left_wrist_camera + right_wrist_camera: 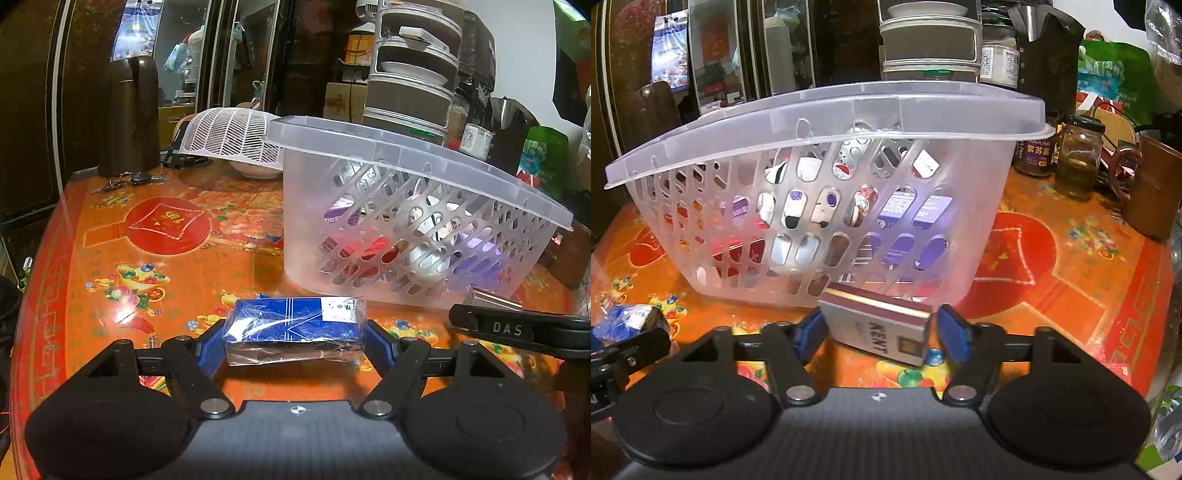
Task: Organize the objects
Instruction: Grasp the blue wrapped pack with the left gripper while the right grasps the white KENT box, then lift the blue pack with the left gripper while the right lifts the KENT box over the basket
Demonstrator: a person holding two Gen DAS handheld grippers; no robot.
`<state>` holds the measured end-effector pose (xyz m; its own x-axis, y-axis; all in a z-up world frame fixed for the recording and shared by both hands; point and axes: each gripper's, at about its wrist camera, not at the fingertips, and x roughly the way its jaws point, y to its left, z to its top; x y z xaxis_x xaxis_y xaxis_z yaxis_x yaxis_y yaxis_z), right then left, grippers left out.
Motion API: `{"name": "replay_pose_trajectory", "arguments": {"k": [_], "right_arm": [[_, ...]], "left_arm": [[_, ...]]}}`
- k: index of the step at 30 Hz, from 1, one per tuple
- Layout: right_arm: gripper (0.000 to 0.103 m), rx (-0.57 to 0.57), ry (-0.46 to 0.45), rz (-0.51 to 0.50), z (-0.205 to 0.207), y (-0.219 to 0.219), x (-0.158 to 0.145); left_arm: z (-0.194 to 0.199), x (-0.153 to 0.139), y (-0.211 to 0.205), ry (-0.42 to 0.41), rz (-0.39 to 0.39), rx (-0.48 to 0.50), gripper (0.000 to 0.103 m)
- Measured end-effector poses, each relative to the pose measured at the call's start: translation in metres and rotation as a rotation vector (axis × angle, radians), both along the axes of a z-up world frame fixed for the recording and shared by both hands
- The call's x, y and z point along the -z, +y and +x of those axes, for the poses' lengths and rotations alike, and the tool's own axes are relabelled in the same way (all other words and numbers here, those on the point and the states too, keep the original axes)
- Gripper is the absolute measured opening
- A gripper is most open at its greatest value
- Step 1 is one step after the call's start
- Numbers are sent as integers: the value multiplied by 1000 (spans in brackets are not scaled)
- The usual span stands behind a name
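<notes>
A clear plastic basket (406, 221) with slotted walls stands on the table and holds several small packs; it also shows in the right wrist view (827, 192). My left gripper (293, 343) is shut on a blue wrapped box (295, 325), held just above the table in front of the basket. My right gripper (879, 332) is open around a grey and maroon cigarette pack (882, 332) that lies on the table against the basket's front; small gaps show at both pads. The blue box shows at the left edge of the right wrist view (624, 317).
The table has a red and orange patterned cover (166, 229). A white strainer over a bowl (229, 136), a brown flask (127, 114) and keys (125, 181) stand at the back left. Jars (1078, 162), a brown box (1156, 188) and stacked tins (410, 85) crowd the back right.
</notes>
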<state>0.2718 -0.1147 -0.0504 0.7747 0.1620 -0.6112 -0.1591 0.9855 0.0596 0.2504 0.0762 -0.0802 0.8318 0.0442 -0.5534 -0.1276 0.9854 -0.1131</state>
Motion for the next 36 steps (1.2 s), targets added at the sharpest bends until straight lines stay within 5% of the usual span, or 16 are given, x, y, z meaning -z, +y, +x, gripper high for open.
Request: {"name": "replay_pose_trajectory", "arguments": {"k": [11,17,28,36], "right_arm": [[61,-28,-13,117,-7,-14,-1],[61,-105,-84,140,-41,-25,-11],[61,-239,-249,200,-153,-71,-48],[61,-240,-261,205,-193,-95,-44]], "left_arm": [[0,1,-2,-4,0,14,79],[-15,-9,-7,-79,18,38,79],[-125,-47,-34,-215,24,82,79],[-173,-56,-38,-246,61,57,79]]}}
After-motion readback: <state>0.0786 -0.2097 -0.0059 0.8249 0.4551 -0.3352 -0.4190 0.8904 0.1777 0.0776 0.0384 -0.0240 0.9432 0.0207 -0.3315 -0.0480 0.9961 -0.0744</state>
